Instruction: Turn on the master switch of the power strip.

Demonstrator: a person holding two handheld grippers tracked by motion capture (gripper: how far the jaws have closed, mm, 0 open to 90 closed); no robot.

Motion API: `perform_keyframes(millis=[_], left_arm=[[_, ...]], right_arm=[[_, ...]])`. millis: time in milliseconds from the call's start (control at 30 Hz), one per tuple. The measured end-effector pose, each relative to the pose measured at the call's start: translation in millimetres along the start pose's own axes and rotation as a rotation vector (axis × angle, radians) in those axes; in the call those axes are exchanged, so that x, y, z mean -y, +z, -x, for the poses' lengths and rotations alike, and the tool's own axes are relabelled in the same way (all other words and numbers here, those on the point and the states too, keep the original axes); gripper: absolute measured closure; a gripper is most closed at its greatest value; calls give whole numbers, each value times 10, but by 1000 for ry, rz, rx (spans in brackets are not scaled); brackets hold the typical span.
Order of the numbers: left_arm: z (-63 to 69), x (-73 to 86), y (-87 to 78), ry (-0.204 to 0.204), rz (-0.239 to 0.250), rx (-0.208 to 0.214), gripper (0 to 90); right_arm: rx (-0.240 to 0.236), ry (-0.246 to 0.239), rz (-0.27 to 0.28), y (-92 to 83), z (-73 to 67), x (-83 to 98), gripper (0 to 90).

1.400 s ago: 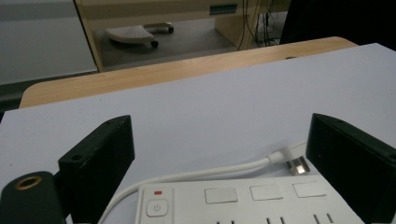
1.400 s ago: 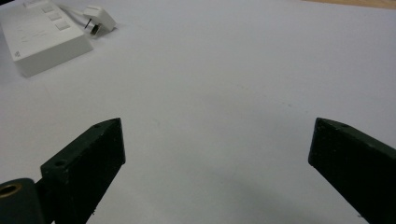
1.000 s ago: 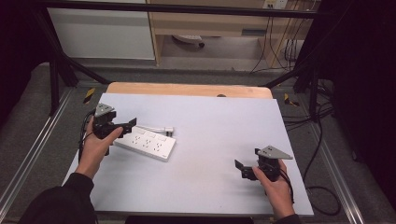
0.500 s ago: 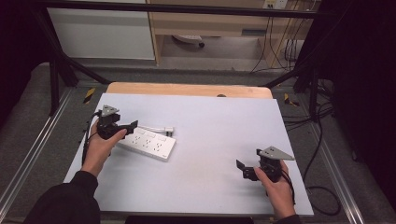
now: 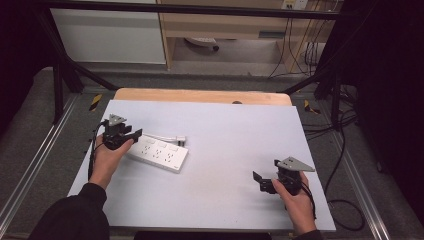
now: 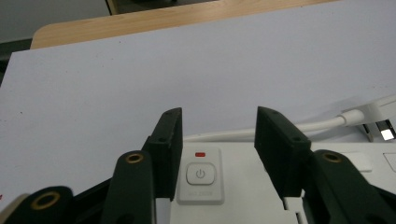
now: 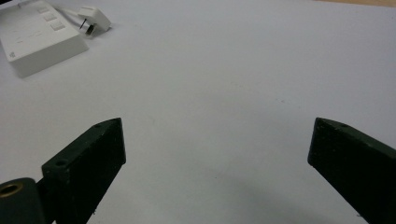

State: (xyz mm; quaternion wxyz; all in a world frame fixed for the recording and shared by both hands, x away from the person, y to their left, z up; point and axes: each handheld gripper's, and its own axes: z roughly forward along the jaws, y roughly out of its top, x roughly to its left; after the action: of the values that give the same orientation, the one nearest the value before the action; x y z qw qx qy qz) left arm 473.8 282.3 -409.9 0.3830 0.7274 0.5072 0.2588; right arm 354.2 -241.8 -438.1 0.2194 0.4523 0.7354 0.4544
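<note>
A white power strip (image 5: 160, 155) lies on the table's left half, its white plug (image 5: 177, 140) and cord just behind it. My left gripper (image 5: 136, 134) is at the strip's left end. In the left gripper view the strip (image 6: 233, 186) shows its power button (image 6: 200, 174) and red lamp between my left gripper's (image 6: 218, 135) jaws. The jaws have just been closing; I see no pad pressing on the strip. My right gripper (image 5: 260, 181) rests at the front right. Its jaws (image 7: 217, 154) stand wide over bare table, with the strip (image 7: 39, 39) and plug (image 7: 95, 18) far off.
The pale table top (image 5: 230, 130) has a wooden strip (image 5: 200, 95) along its far edge. Metal frame rails (image 5: 30, 170) run along both sides. Cables (image 5: 340, 150) hang off to the right, and a cabinet stands behind the table.
The left gripper has shifted slightly right onto the strip's end and its jaws have narrowed. The right gripper has stayed put.
</note>
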Motion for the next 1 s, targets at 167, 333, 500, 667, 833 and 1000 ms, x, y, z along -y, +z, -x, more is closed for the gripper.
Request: perform_keyframes(millis=[167,333,500,667,833,1000], left_arm=[[-8,14,16,-13,-12,12,638],[-28,32,24,-23,-18,18,720],[-36,45,32,-27,-13,24,800],[-45,71,38,-33,-5,24,852],[-57,93,40,-35,-3,31,898],[-60,110,42,-33,-2,35,899]], right_arm=[[1,-5,3,1,0,-1,47],[0,-5,2,0,1,-2,47],[0,-5,2,2,0,-4,47],[0,-4,2,0,0,-5,47],[-1,0,1,-1,-2,-6,47],[-1,-4,2,0,-2,-8,47]])
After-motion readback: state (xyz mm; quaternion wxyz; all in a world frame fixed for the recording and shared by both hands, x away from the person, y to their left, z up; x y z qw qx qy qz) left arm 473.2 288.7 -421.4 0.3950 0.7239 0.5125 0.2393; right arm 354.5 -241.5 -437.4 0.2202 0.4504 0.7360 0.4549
